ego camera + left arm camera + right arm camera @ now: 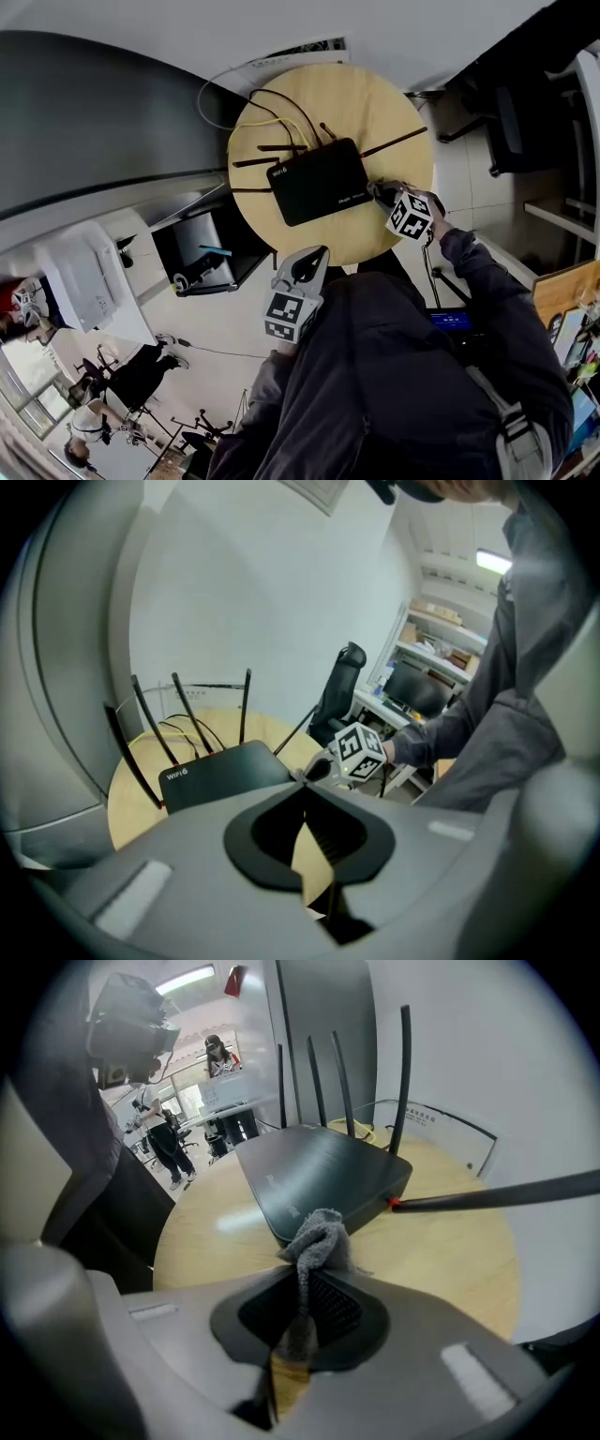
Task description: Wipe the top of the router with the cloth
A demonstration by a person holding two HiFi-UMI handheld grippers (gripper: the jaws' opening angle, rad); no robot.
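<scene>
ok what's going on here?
A person works with two handheld grippers at a round wooden table. The right gripper is shut on a grey cloth, which it holds at the edge of the black router. The cloth is not on the router's top yet. The left gripper is shut with nothing in it, near the table's edge on the person's side.

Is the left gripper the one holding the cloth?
No, the gray cloth is pinched in the right gripper, while the left gripper is closed on nothing.
</scene>
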